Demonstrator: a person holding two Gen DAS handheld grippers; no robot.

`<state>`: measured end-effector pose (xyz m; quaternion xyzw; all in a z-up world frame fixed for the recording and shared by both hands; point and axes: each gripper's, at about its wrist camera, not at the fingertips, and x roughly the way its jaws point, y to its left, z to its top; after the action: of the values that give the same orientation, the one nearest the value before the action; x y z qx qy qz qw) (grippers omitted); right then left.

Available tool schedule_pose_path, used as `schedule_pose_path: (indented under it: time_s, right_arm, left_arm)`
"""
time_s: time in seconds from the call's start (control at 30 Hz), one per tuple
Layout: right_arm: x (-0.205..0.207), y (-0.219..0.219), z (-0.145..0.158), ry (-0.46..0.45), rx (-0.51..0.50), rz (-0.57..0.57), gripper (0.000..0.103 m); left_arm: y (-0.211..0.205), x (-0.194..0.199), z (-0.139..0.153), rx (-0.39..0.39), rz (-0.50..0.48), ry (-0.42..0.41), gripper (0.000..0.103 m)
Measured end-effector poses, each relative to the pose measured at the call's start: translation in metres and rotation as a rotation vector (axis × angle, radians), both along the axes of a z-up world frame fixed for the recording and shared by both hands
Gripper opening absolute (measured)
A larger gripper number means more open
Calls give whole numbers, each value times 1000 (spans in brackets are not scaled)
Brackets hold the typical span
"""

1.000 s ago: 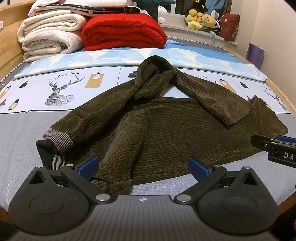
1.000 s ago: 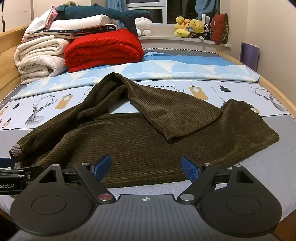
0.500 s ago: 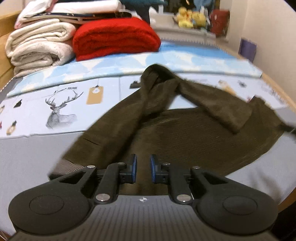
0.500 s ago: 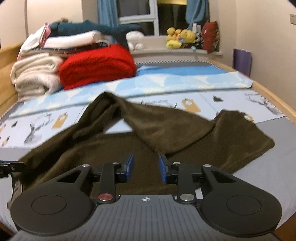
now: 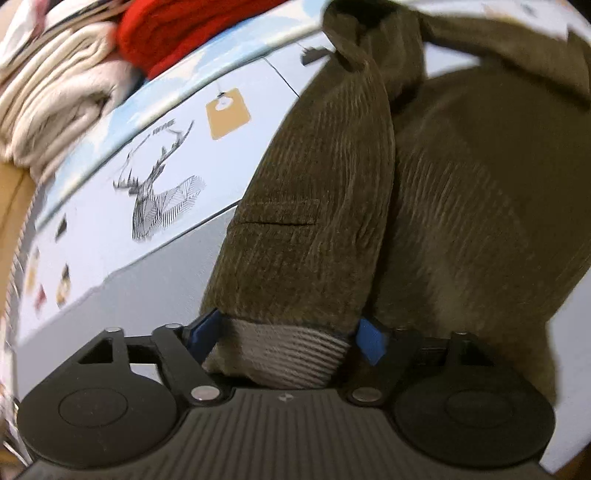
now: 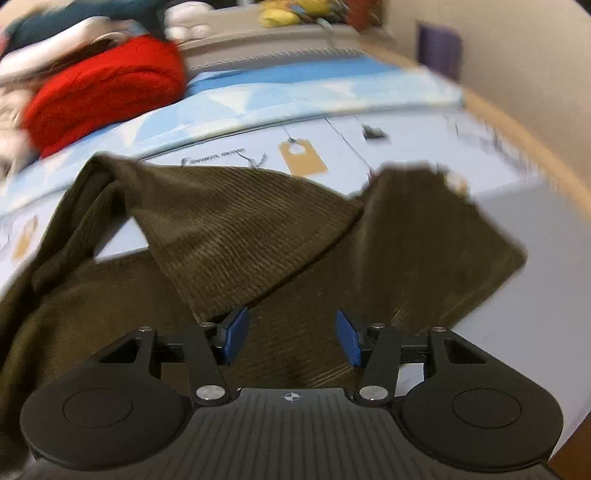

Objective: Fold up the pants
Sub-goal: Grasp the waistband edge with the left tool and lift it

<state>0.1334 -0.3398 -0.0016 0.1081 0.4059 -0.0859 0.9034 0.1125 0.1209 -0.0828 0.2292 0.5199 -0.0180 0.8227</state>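
Pants: I see the brown corduroy pants (image 5: 461,192) lying spread on the bed (image 5: 122,266), one leg folded over.
Left claw (image 5: 286,336): spread, just opened wider; the grey ribbed cuff (image 5: 284,350) sits between the pads.
Right claw (image 6: 291,338): spread, just opened wider, above the cloth, pinching nothing.

We see the pants (image 6: 258,236) lying spread on the bed (image 6: 517,229), one leg folded over the rest. Left gripper (image 5: 284,334) straddles the cuff (image 5: 284,350) at the pants' near left end; its jaws have just been opening, cuff between them, contact unclear. Right gripper (image 6: 291,336) sits over the pants' near edge, right of the folded leg's tip; jaws just opening, apart. Behind the pants, blankets (image 6: 103,88) are stacked at the far left of the bed, toys (image 6: 280,14) on the ledge behind.
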Motion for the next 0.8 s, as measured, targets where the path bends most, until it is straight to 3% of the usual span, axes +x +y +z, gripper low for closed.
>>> schedule_pose_path:
  time_s: [0.07,0.1,0.3,0.43,0.57,0.63,0.7,0.8]
  right_arm:
    - [8,1,-2,-3,0,-10,55]
    - [12,4,-5,6,-13,-8,55]
    - [28,16,-12,21,-32,33,55]
    - [33,18,-11,7,-66,44,55]
    - [33,13,-9,-7,-68,38,54]
    - [30,10,-8,-18,-75,36,55]
    - [29,8,-7,-28,-83,35,55]
    - [24,2,-6,-35,-92,21,55]
  left_arm:
    - [3,15,2,45,-23,-50,56]
    - [9,24,5,37,-1,-71,29]
    - [52,69,46,92,234,-301,19]
    - [93,87,73,7,395,-426,19]
    - [116,89,93,-37,444,-558,18]
    - [125,99,92,-88,466,-533,20]
    - [134,111,83,-125,525,-443,36]
    - [151,99,91,-182,632,-467,57]
